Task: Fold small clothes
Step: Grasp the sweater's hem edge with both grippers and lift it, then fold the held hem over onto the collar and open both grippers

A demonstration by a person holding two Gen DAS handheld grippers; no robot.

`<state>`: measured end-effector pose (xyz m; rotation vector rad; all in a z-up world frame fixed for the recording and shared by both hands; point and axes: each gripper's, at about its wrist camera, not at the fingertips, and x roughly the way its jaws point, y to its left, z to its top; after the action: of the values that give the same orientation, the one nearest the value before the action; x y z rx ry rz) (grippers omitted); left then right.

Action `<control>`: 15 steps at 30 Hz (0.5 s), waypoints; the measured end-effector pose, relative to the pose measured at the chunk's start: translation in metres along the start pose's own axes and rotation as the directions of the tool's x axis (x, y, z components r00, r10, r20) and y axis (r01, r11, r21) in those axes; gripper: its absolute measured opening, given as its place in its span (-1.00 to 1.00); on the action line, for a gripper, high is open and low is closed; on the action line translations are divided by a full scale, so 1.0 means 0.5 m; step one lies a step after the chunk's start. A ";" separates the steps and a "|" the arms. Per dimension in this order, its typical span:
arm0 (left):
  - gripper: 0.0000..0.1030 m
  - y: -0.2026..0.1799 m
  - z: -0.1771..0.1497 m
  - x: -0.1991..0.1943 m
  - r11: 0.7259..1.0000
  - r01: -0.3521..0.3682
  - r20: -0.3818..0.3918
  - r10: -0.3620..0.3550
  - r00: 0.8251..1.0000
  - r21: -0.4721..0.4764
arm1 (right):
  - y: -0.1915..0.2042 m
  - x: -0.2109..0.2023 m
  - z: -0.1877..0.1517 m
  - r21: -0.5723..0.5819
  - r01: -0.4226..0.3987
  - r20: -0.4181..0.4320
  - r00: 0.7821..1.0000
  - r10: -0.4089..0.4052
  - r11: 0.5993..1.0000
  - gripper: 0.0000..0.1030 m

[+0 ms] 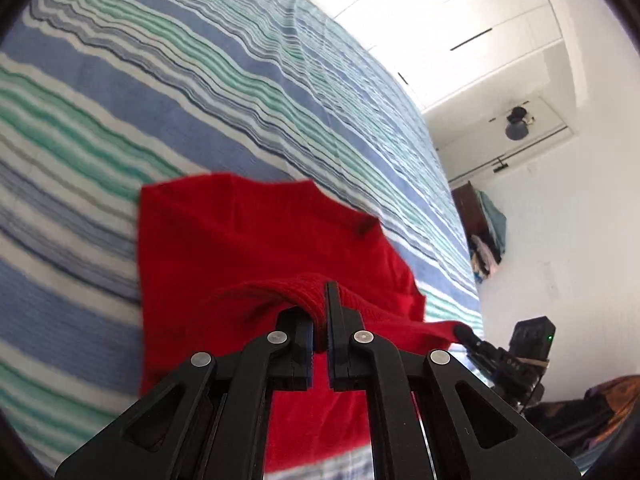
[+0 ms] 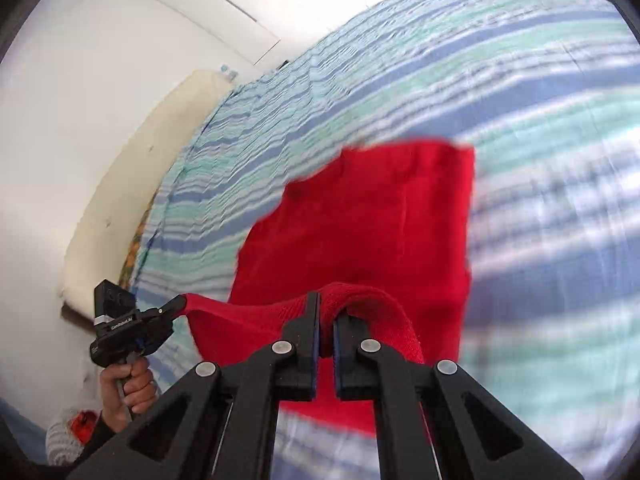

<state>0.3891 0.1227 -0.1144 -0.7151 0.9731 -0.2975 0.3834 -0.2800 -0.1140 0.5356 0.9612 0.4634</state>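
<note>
**Desk:** Red garment (image 1: 248,240), a soft knit, over the striped bedspread (image 1: 120,100). Where does it lie for you?

**Field:** The red garment hangs and trails ahead of both your tools. Its far part lies flat on the bed and its near edge is lifted clear. The bedspread under it is the largest thing in view, woven in blue, green and white wavy bands, slightly rumpled. The garment itself is a ribbed, matte knit, roughly rectangular, with one notched corner on the far side.

**Desk:** And the grips?

**Field:** Your left hand-held gripper (image 1: 320,332) is clamped on a bunched ridge of the near edge. Your right hand-held gripper (image 2: 327,332) pinches the same edge farther along. Between the two the hem runs taut, so the held edge lies crosswise to your fingers and the cloth's length runs away from you. Neither hand looks nearer to the far edge.

**Desk:** What does the next move turn on?

**Field:** Likely carrying that held edge forward over the flat part, both sides level. Knit this soft may sag in the middle.
</note>
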 end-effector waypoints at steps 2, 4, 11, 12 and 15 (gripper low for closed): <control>-0.95 0.008 0.047 0.051 0.997 -0.071 0.011 0.070 0.997 0.018 | -0.011 0.059 0.070 0.002 0.042 0.004 0.999 -0.042 0.999 -0.90; -0.90 0.022 0.071 0.096 0.990 -0.138 0.004 0.138 0.990 0.019 | -0.024 0.121 0.128 -0.003 0.081 0.008 0.997 -0.081 0.997 -0.90; 0.38 0.103 0.117 0.085 0.957 -0.268 0.041 0.274 0.961 -0.112 | -0.072 0.213 0.188 0.045 0.175 0.050 0.983 -0.177 0.984 0.19; 0.40 0.104 0.114 0.068 0.956 -0.273 0.060 0.280 0.958 -0.105 | -0.069 0.196 0.188 0.036 0.181 0.093 0.979 -0.184 0.983 0.20; 0.44 0.087 0.085 0.024 0.952 -0.305 0.087 0.305 0.948 -0.023 | -0.035 0.147 0.175 -0.047 0.201 0.157 0.969 -0.192 0.978 0.20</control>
<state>0.4276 0.1662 -0.1359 -0.5704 0.9841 0.0107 0.4971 -0.2695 -0.1314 0.4075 0.8403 0.2694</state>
